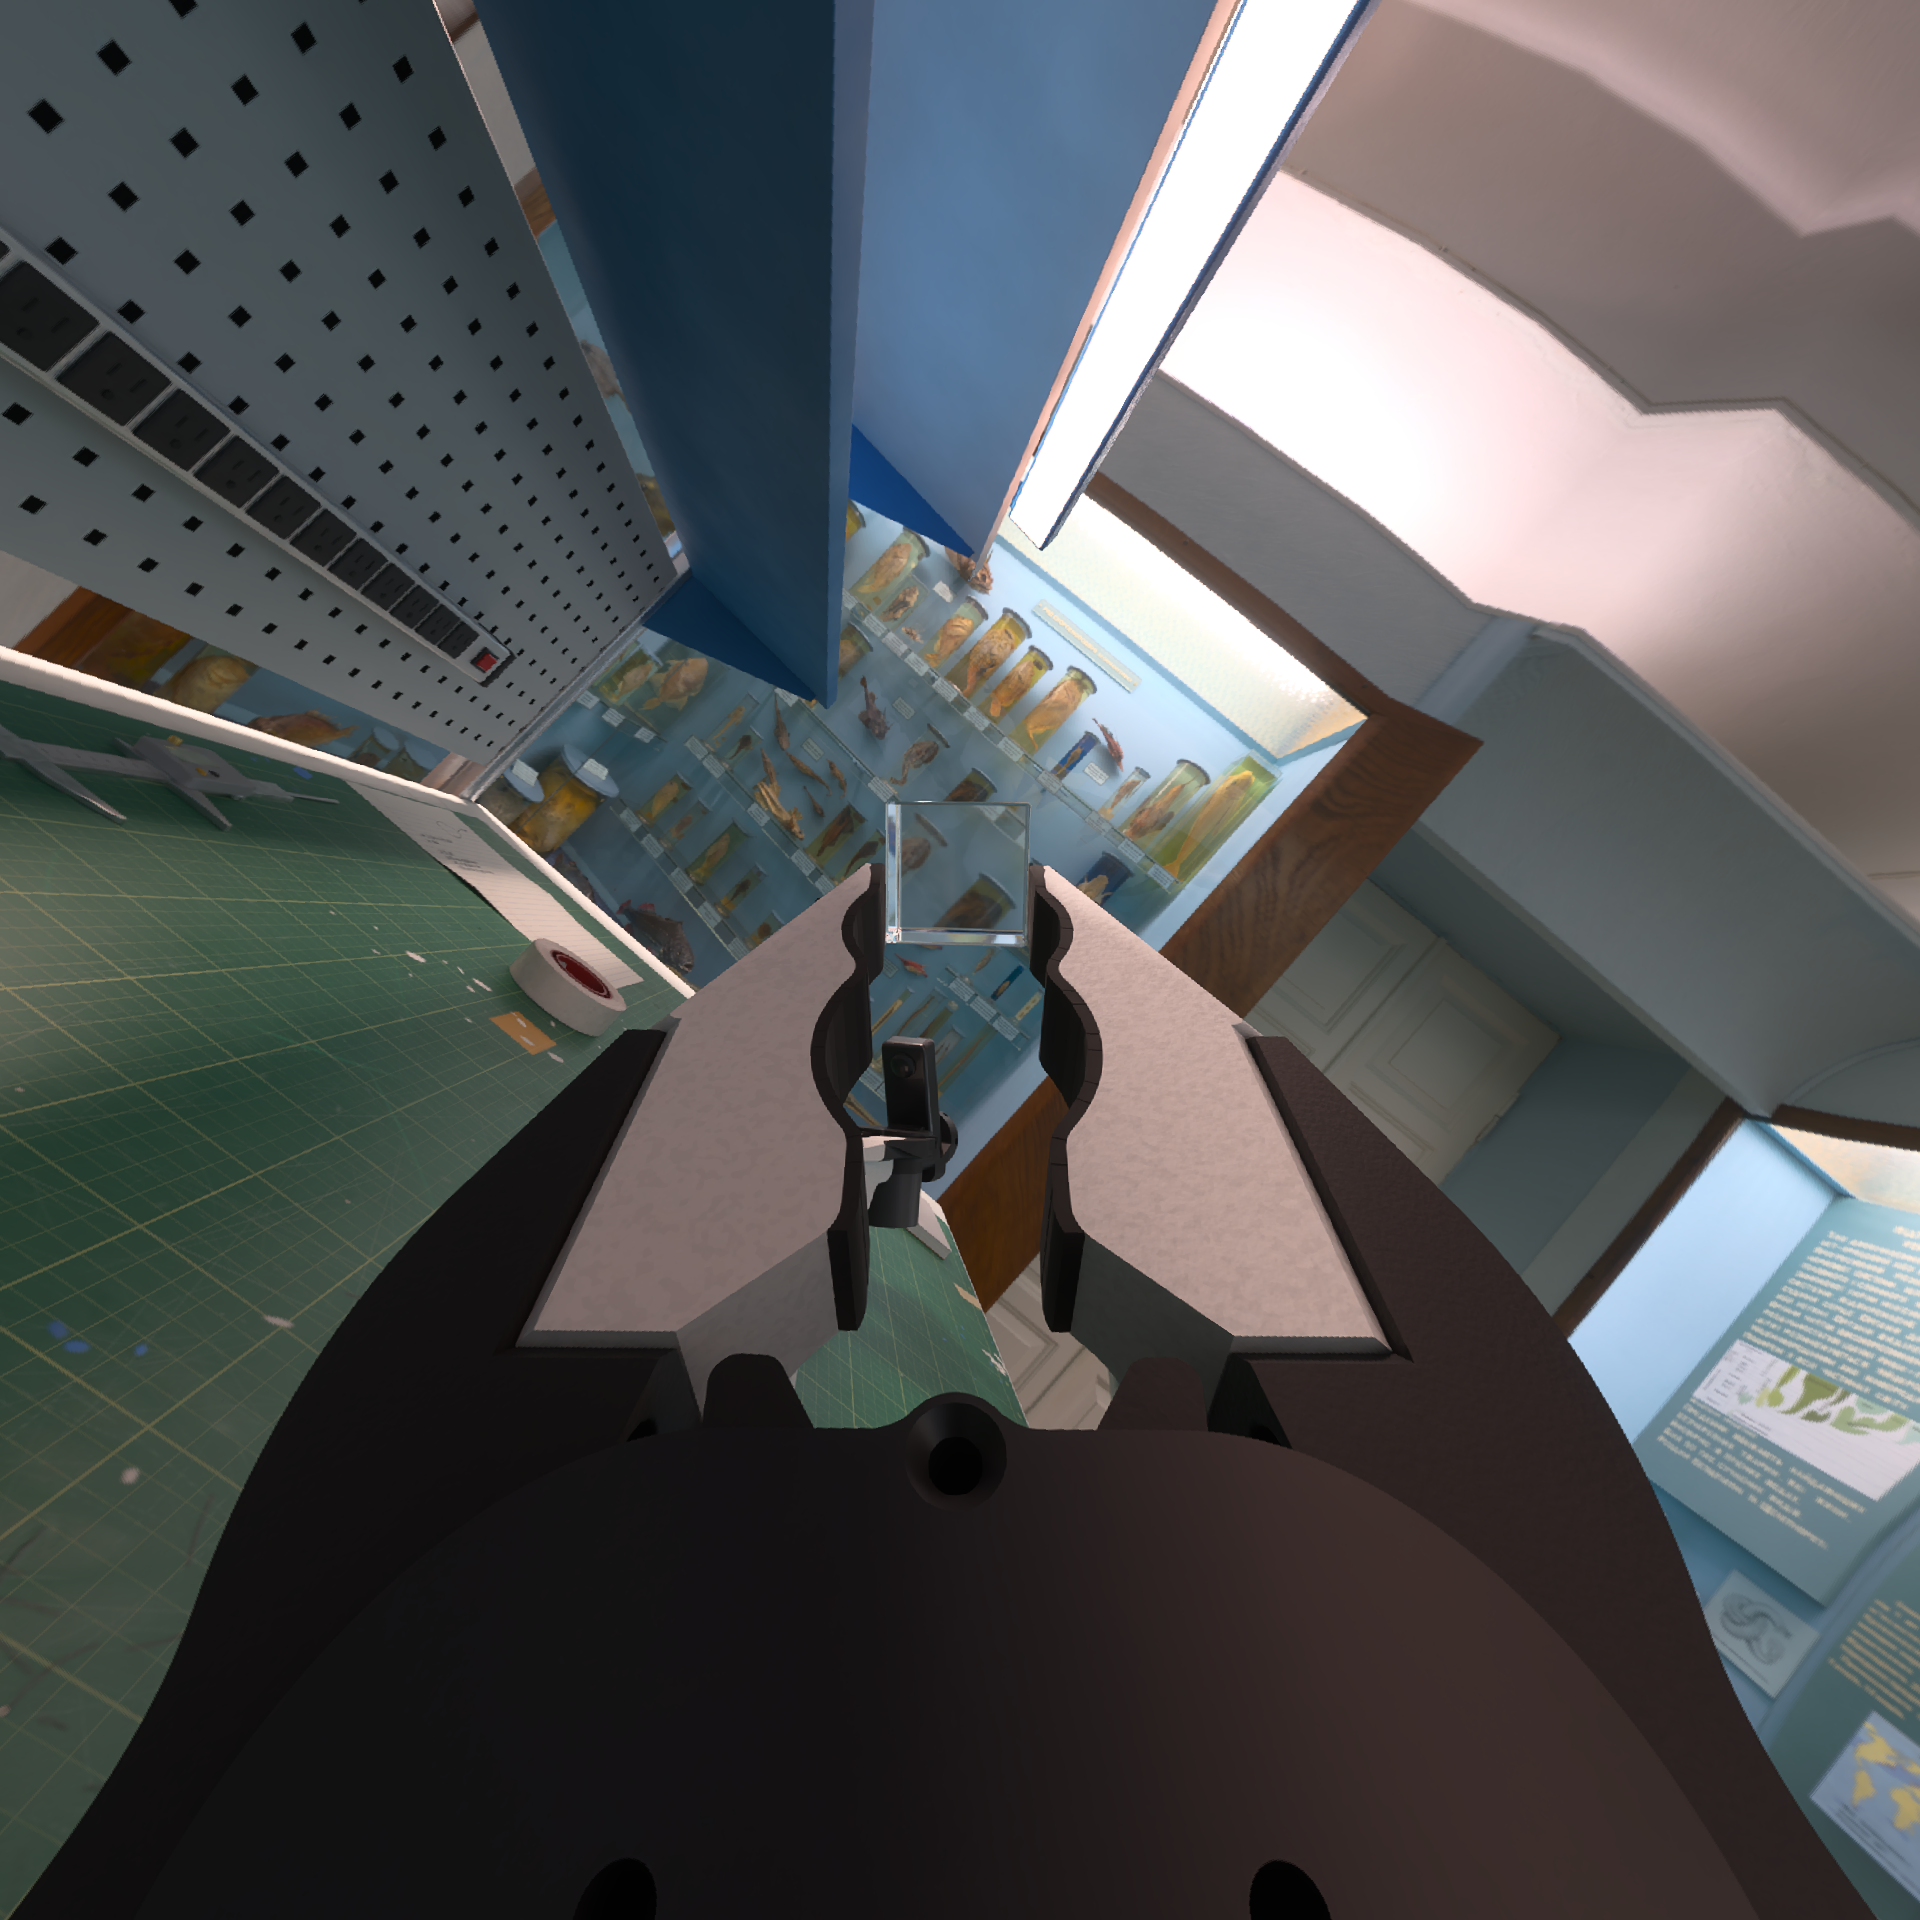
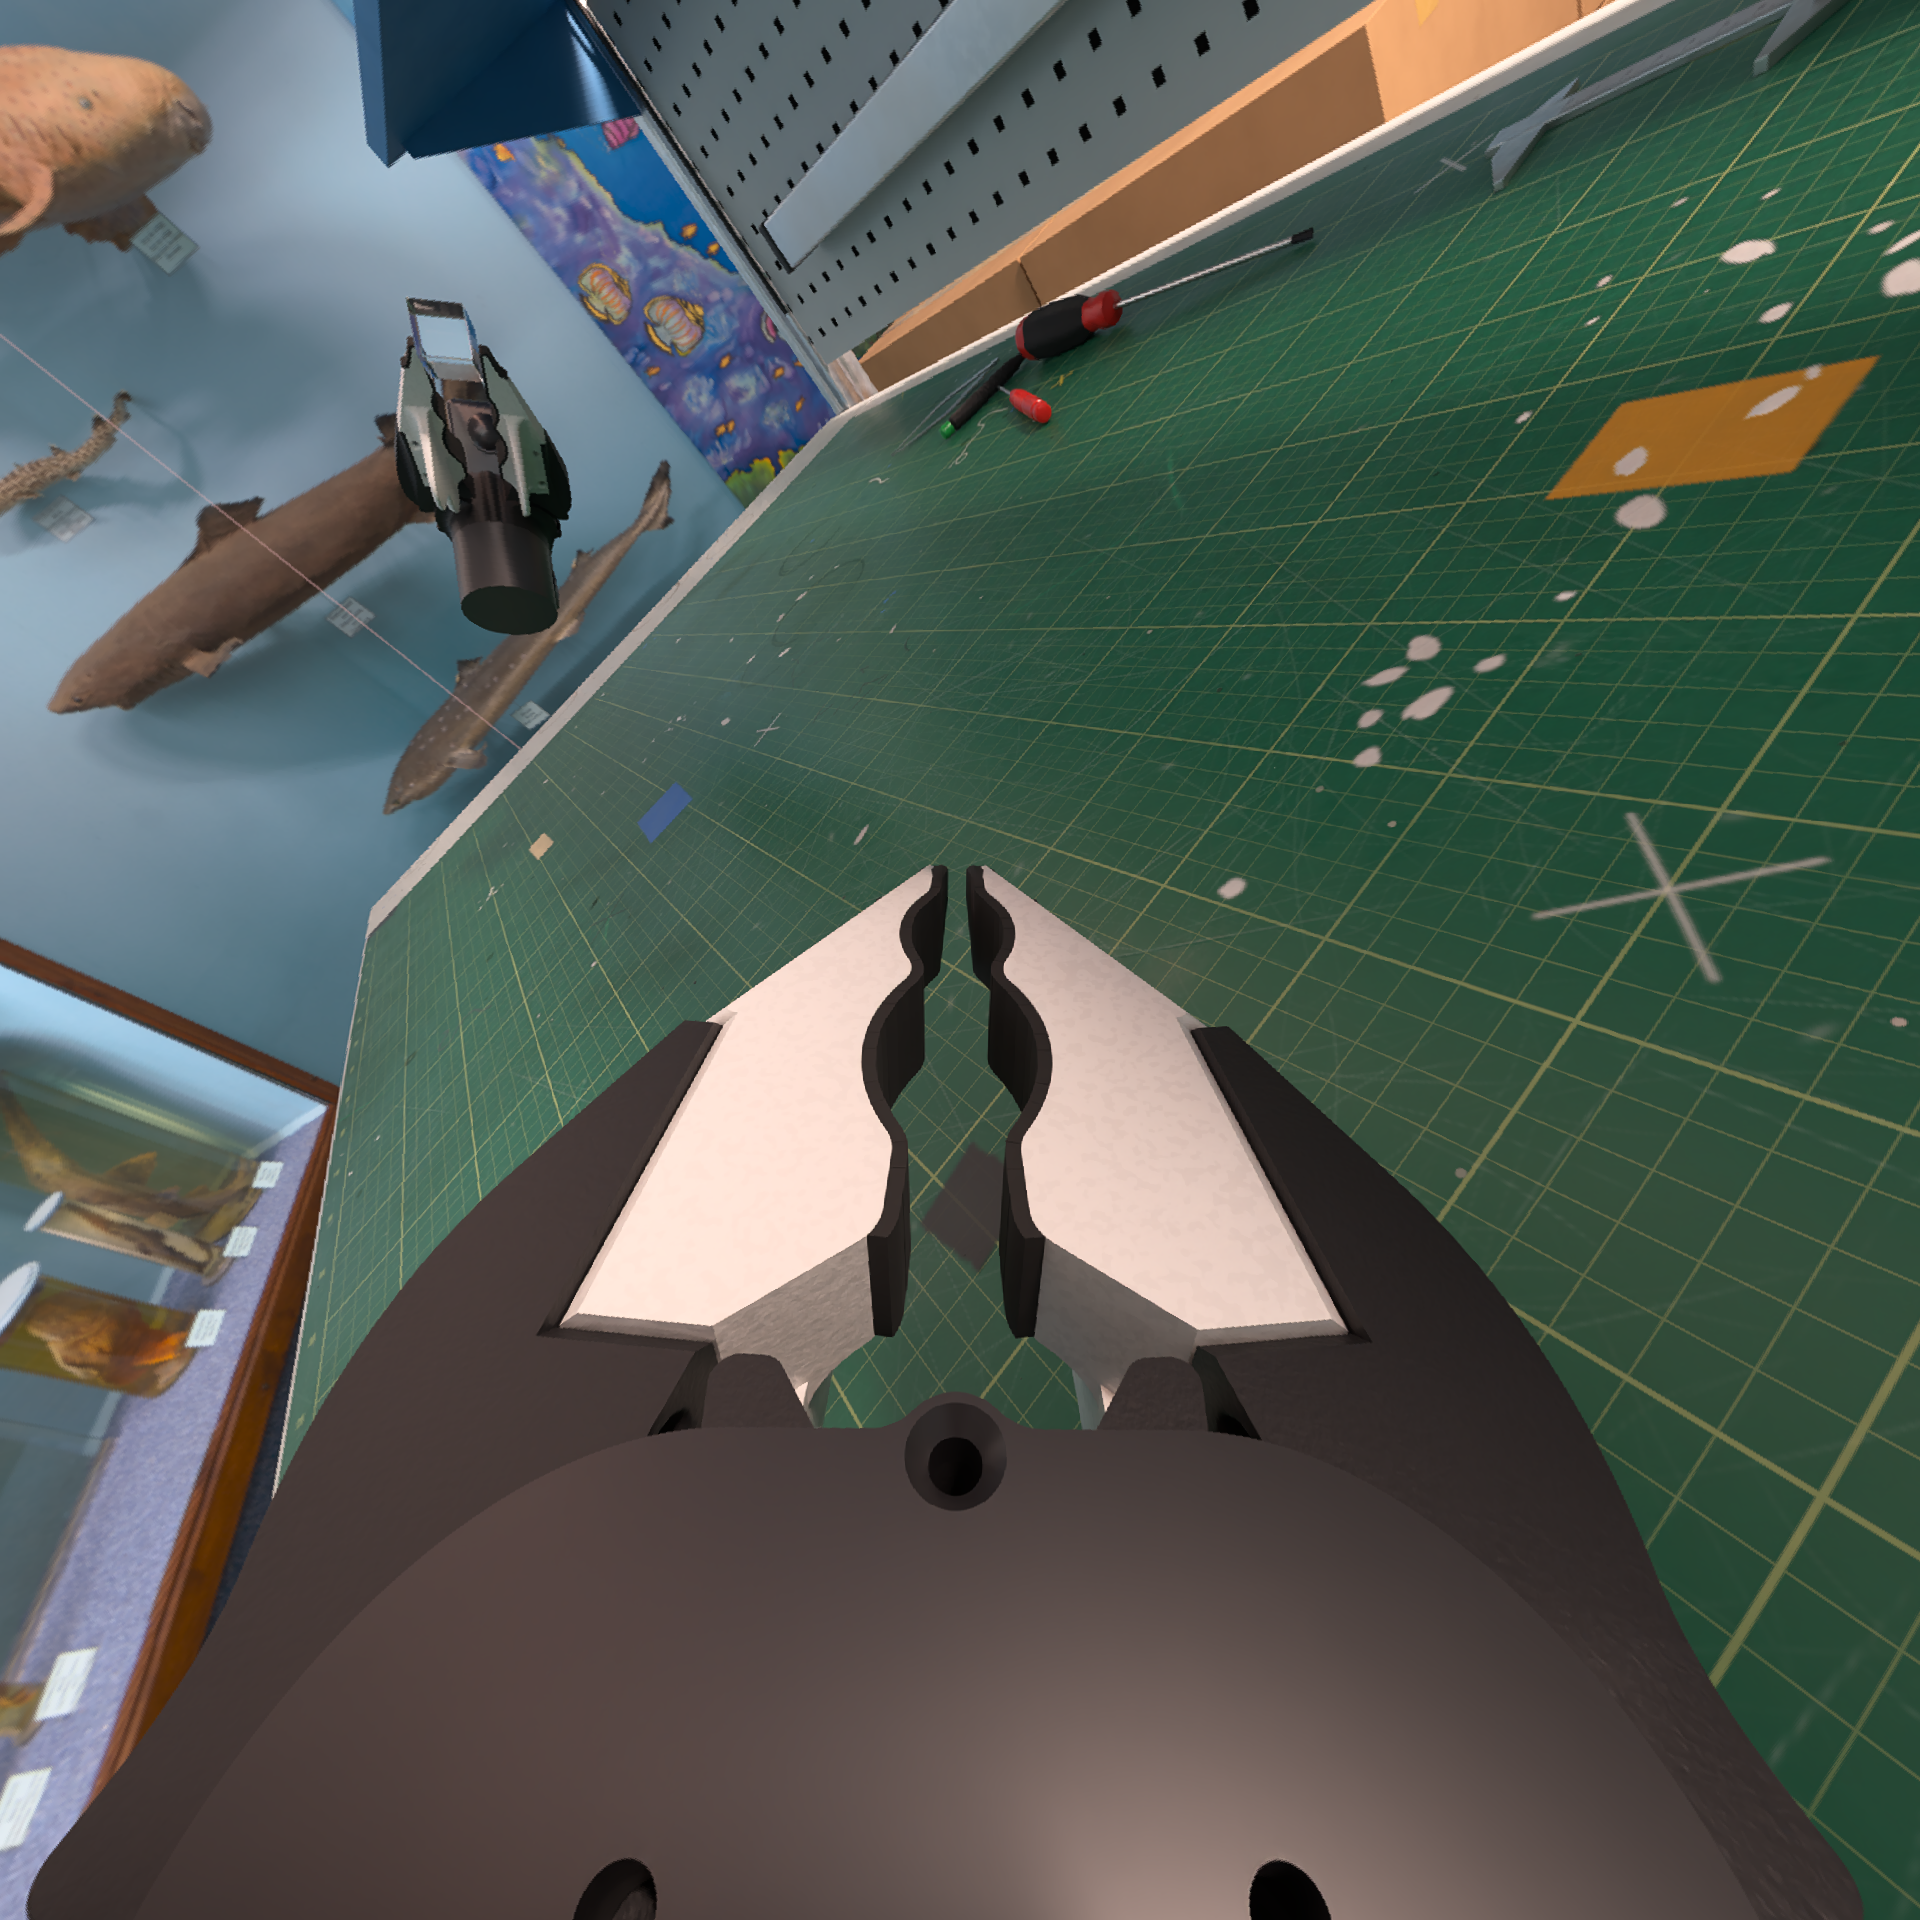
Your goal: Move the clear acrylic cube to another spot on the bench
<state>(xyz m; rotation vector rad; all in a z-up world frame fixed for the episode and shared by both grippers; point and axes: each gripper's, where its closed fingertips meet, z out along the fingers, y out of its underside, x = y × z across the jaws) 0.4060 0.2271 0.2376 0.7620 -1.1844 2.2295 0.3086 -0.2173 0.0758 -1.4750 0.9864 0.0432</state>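
My left gripper (image 1: 958,902) is shut on the clear acrylic cube (image 1: 958,873) and holds it between its fingertips, high above the green cutting mat (image 1: 208,1039), pointing out past the bench edge. The same gripper (image 2: 449,358) with the cube (image 2: 442,335) shows in the right wrist view, raised off the bench's far left side. My right gripper (image 2: 957,878) is shut and empty, low over the mat (image 2: 1247,831), with only a thin slit between its tips.
A roll of white tape (image 1: 569,983) and grey calipers (image 1: 135,779) lie on the mat. A red-handled screwdriver (image 2: 1070,312), a small red and green tool (image 2: 997,400), an orange patch (image 2: 1714,426) and a cardboard box (image 2: 1195,197) sit by the pegboard (image 2: 935,135).
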